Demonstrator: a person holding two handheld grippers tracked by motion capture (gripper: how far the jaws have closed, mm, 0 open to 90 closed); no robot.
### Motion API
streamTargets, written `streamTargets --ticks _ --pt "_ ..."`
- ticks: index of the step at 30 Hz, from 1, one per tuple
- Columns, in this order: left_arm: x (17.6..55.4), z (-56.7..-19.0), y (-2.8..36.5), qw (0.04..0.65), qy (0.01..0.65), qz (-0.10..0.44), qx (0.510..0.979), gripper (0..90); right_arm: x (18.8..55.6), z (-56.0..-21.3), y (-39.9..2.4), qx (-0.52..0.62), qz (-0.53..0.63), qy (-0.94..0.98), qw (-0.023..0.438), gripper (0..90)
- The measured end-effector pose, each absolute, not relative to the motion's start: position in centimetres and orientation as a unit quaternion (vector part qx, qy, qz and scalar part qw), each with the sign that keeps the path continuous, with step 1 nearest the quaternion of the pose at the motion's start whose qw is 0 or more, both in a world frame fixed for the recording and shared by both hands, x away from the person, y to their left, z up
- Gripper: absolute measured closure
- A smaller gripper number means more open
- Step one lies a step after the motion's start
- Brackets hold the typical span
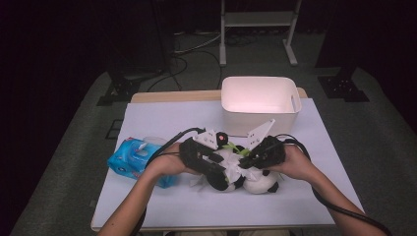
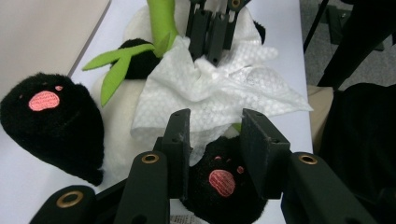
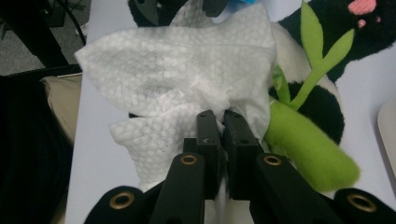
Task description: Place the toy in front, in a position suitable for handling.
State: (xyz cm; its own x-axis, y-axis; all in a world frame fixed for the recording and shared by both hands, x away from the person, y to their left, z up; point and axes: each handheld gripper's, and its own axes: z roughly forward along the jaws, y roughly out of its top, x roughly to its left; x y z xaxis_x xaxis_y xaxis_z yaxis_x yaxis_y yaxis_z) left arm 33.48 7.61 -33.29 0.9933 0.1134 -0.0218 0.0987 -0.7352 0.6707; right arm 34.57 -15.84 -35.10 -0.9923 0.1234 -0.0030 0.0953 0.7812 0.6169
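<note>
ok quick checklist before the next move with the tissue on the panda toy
1. Right gripper shut on the white dimpled paper tissue: ok, its jaws pinch a fold.
2. Left gripper steadying the black and white plush panda: cannot tell; its jaws straddle a black paw, contact unclear.
3. Tissue lying on the panda's body: ok, draped beside the green bamboo sprig.
4. Grippers apart from each other: ok, close but a gap shows.
5. White plastic bin upright and open behind the toy: ok.
6. Blue tissue pack out of the way: ok, off to the left.
</note>
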Motion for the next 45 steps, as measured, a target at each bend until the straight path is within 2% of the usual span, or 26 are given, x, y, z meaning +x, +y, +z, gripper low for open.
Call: streamTargets --ticks 13,25,34,38,41,45 --pt "33.3 -33.5 7.8 0.363 0.061 0.003 0.93 61.9 33.4 -33.2 -20.1 0.076 0.321 0.944 0.032 85.9" --pt "33.2 -33.9 7.9 0.361 0.058 -0.004 0.931 61.7 33.8 -34.6 -24.8 0.132 0.324 0.936 0.023 85.5" --pt "32.9 -34.2 7.7 0.362 0.058 -0.008 0.93 61.5 34.3 -33.6 -22.1 0.106 0.335 0.936 0.034 83.6" --pt "32.8 -34.5 7.8 0.361 0.058 -0.01 0.931 60.6 34.6 -33.3 -20.4 0.103 0.346 0.932 0.034 79.2" --pt "32.8 -34.7 7.8 0.359 0.056 -0.011 0.931 60.4 35.1 -33.4 -19.1 0.103 0.35 0.93 0.039 72.3" --pt "32.8 -34.8 7.8 0.359 0.055 -0.012 0.932 60.3 35.4 -34.0 -18.0 0.104 0.349 0.931 0.033 70.0"
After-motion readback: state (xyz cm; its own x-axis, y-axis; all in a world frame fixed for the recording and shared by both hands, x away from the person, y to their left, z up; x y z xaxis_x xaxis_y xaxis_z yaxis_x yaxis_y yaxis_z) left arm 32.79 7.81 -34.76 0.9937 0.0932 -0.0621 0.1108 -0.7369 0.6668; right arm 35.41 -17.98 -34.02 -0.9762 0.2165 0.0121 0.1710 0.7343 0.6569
